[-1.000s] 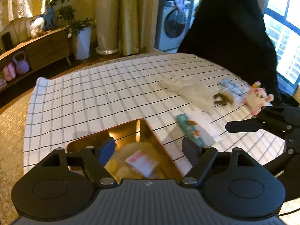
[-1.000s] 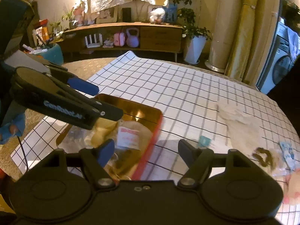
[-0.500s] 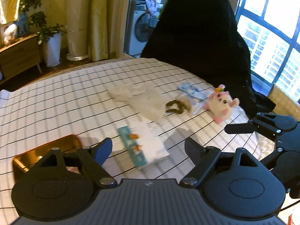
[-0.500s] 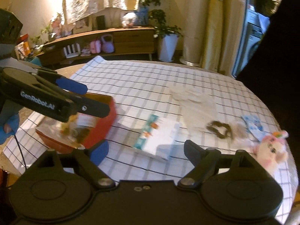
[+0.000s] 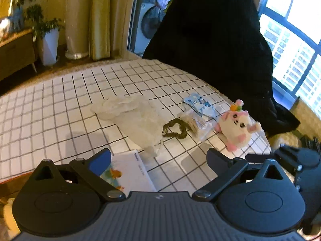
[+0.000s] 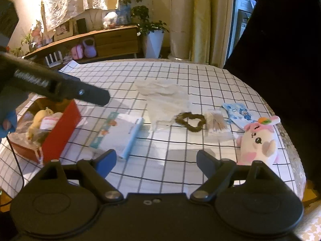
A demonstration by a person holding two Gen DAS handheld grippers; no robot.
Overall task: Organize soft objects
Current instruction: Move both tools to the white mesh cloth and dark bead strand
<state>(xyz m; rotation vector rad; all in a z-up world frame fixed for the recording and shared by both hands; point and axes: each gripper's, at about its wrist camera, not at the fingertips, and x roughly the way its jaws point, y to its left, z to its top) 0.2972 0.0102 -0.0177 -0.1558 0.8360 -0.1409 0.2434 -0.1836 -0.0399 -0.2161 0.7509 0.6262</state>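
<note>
On the checked tablecloth lie a tissue pack (image 6: pixel 118 132), a clear plastic bag (image 6: pixel 164 98), a dark scrunchie (image 6: pixel 190 121), a packet of cotton swabs (image 6: pixel 217 125), a blue sachet (image 6: pixel 237 112) and a pink-and-white plush toy (image 6: pixel 258 140). A red box (image 6: pixel 46 132) at the left holds several soft items. My left gripper (image 5: pixel 158 158) is open and empty above the tissue pack (image 5: pixel 128 172). My right gripper (image 6: pixel 156 160) is open and empty, near the table's front edge. The plush (image 5: pixel 236 126) and scrunchie (image 5: pixel 174 128) also show in the left wrist view.
The table (image 6: pixel 286 140) is round and its edge curves close behind the plush. The person in black (image 5: pixel 216 40) stands at the far right side. A sideboard (image 6: pixel 112 40), potted plants and curtains stand beyond the table.
Both grippers have swung right, away from the red box and toward the loose items. The box has slid to the left edge of the right wrist view and out of the left one.
</note>
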